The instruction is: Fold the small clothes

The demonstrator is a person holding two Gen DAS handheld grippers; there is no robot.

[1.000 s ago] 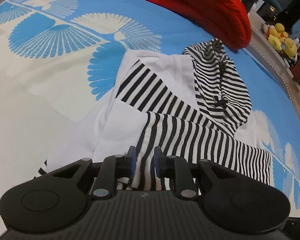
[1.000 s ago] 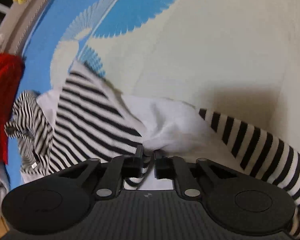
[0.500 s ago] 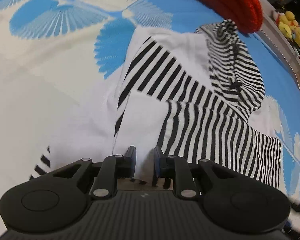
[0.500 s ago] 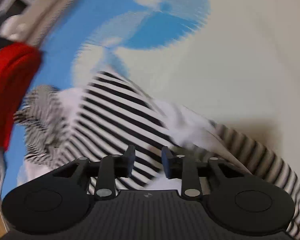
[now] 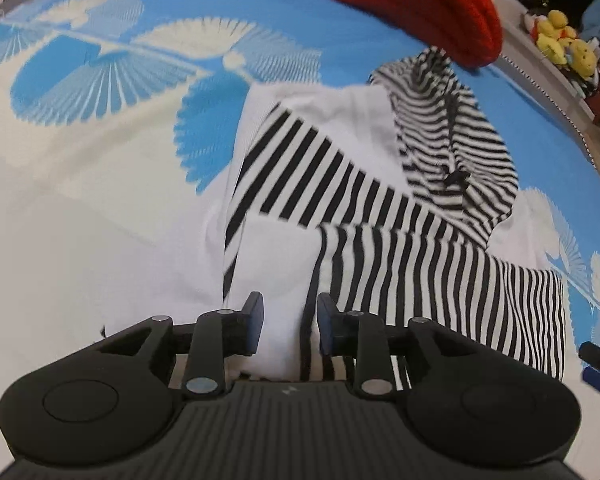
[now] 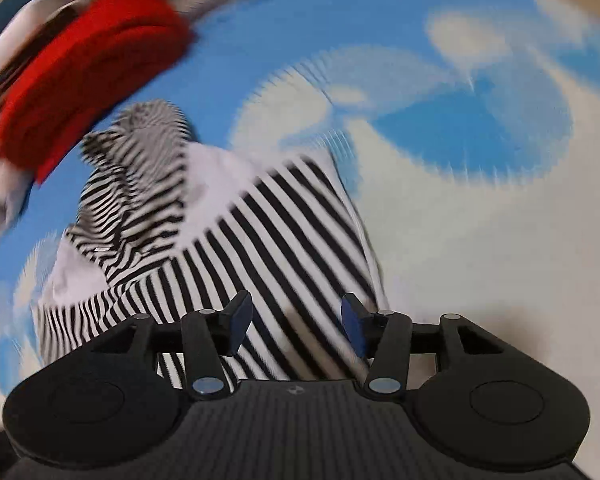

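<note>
A small black-and-white striped hooded top (image 5: 340, 184) lies on the bed, both striped sleeves folded across its white body, the hood toward the far side. My left gripper (image 5: 290, 320) is open just above the near edge of the garment, holding nothing. In the right wrist view the same top (image 6: 260, 240) lies below my right gripper (image 6: 296, 320), which is wide open and empty above the folded sleeve. That view is blurred by motion.
The bed cover (image 5: 100, 92) is cream with blue fan patterns. A folded red knit garment (image 5: 400, 4) lies just beyond the hood; it also shows in the right wrist view (image 6: 84, 72). Yellow plush toys (image 5: 560, 40) sit on a shelf past the bed edge.
Both grippers have opened and let go of the garment. The right gripper has lifted and swung over the folded top; the sleeve it held now lies across the body.
</note>
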